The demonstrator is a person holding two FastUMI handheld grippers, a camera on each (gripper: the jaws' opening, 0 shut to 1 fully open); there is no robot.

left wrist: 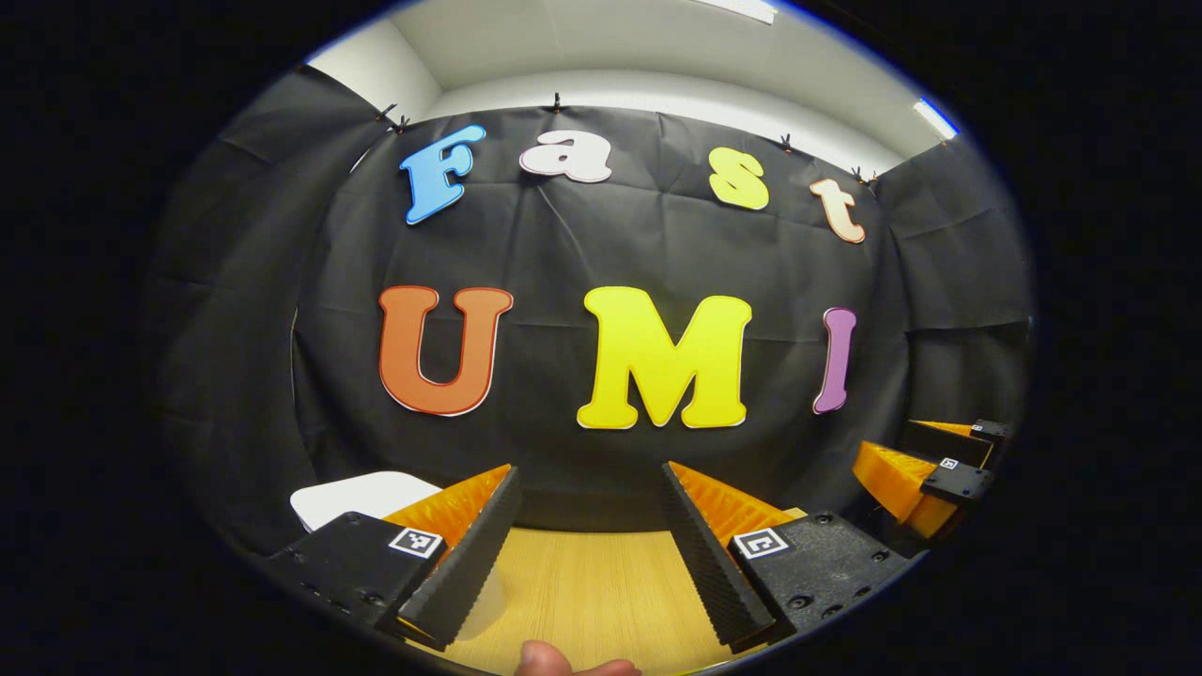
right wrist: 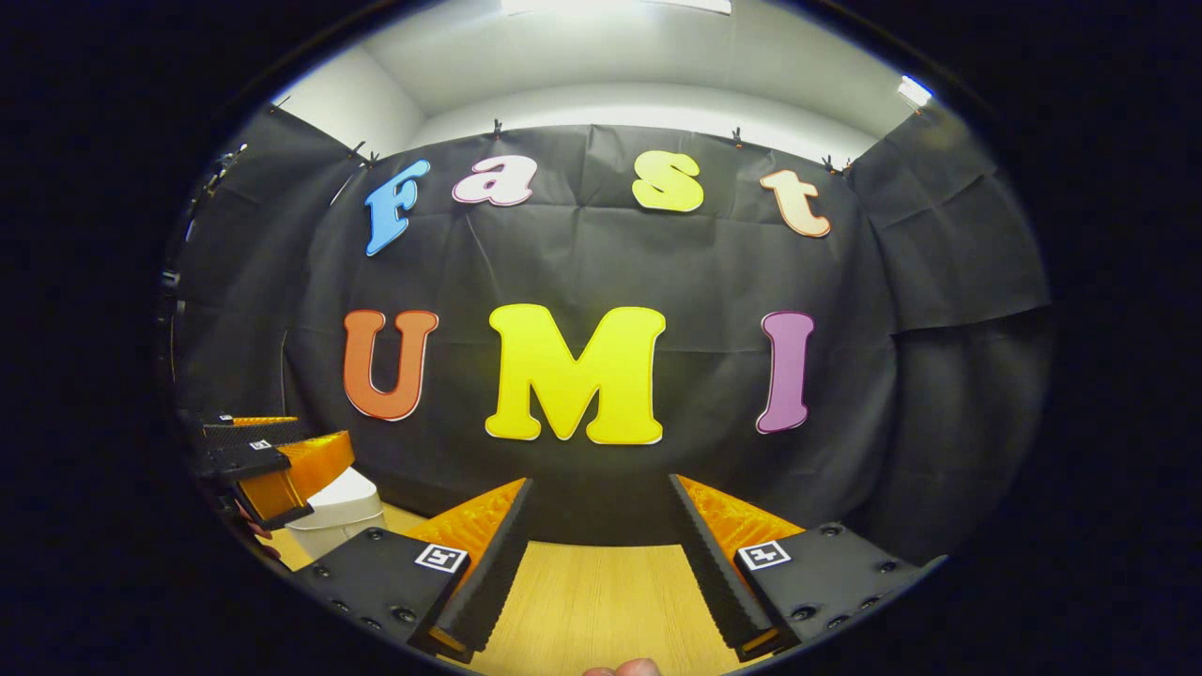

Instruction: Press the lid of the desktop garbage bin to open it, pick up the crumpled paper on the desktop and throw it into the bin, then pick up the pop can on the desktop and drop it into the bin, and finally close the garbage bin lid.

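The white desktop bin [left wrist: 362, 496] stands at the left on the wooden table [left wrist: 592, 582], just behind my left gripper's left finger; its flat white top faces up. My left gripper [left wrist: 590, 469] is held above the table, open, with nothing between its fingers. In the right gripper view the bin [right wrist: 343, 512] sits low at the left, partly covered by the left gripper [right wrist: 319, 437]. My right gripper [right wrist: 598, 483] is open and holds nothing, over bare wood [right wrist: 601, 601]. From the left gripper view, the right gripper [left wrist: 901, 451] hangs at the far right.
The booth's black cloth wall rises close behind the table's back edge and wraps both sides. A person's fingertip [left wrist: 545, 657] shows at the bottom edge, and another fingertip [right wrist: 629, 668] in the right gripper view.
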